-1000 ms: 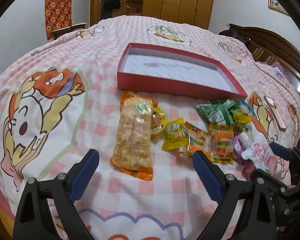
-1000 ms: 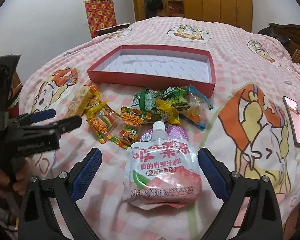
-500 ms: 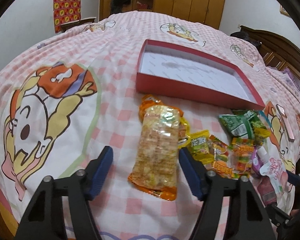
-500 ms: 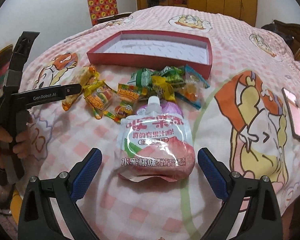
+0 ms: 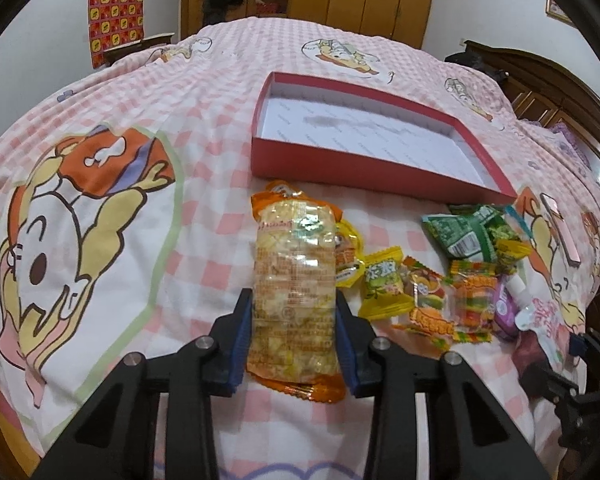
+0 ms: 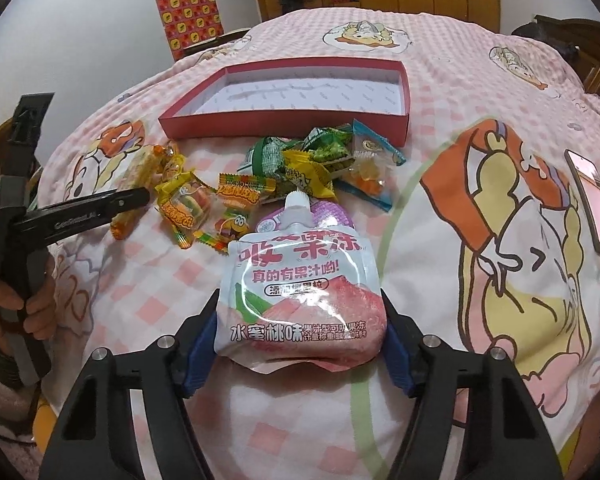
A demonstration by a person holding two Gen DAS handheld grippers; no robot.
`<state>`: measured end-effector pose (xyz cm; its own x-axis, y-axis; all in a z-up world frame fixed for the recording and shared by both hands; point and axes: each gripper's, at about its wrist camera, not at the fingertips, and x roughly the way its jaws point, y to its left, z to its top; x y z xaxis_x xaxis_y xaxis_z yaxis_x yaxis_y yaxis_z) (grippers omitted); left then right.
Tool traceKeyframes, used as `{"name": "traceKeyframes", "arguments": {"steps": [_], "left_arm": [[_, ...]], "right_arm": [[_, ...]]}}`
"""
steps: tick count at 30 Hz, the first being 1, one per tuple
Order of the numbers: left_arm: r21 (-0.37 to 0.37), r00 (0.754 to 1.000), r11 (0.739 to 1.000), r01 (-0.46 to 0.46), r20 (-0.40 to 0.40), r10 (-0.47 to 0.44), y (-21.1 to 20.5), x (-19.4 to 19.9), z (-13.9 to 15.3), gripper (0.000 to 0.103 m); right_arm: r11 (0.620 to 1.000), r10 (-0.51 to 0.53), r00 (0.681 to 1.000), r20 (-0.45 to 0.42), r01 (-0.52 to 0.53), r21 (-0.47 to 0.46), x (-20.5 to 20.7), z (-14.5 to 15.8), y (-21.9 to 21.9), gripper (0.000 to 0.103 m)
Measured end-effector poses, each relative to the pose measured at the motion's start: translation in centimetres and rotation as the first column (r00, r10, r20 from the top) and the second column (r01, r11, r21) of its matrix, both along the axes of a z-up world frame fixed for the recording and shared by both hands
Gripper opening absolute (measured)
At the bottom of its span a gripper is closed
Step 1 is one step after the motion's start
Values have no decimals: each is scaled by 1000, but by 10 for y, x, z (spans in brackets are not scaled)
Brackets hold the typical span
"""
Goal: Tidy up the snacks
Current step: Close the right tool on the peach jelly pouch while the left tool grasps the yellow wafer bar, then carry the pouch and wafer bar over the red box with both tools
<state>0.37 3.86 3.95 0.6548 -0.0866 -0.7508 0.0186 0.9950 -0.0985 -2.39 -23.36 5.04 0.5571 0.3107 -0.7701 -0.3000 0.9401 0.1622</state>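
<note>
A long orange rice cracker pack (image 5: 294, 264) lies lengthwise on the pink checked bedspread, and my left gripper (image 5: 293, 304) is shut on its near half. My right gripper (image 6: 300, 320) is shut on the lower part of a pink peach jelly pouch (image 6: 300, 276), which lies flat with its spout pointing away. An empty red box (image 5: 364, 176) with a white floor sits just beyond the snacks. From the right wrist the red box (image 6: 284, 126) shows behind the pile. Between the two grippers lie several small candy packs (image 5: 440, 300) and green packs (image 5: 460, 236).
A purple pouch (image 6: 334, 216) lies partly under the peach pouch's spout. A pink phone (image 6: 592, 200) rests on the bedspread at the right. A person's hand (image 6: 20, 308) holds the left gripper at the bed's left edge. Wooden wardrobes stand behind the bed.
Both grippers moved forward and went from wide open to shut, the left on the rice cracker pack, the right on the peach jelly pouch.
</note>
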Motion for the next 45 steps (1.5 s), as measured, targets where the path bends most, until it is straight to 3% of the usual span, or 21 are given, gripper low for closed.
{"name": "traceKeyframes", "arguments": {"steps": [7,17,22,45], "left_arm": [[-5,999,1000,28,35,-28,-1,-13,21,38],[-53,998,997,56,43,-54,-1,-2,46,38],[-89,997,993,73,42,-70,-4,13,57,38],[-36,997,996,82,-2,-82,-18,114,66,38]], "right_arm": [[1000,25,999,29,-26,16,-2,15,3,71],[997,65,998,24,-66,45,16,36,9,71],[996,64,998,12,-64,57,32,46,9,71],[999,23,1000,2,-23,26,143,69,16,71]]}}
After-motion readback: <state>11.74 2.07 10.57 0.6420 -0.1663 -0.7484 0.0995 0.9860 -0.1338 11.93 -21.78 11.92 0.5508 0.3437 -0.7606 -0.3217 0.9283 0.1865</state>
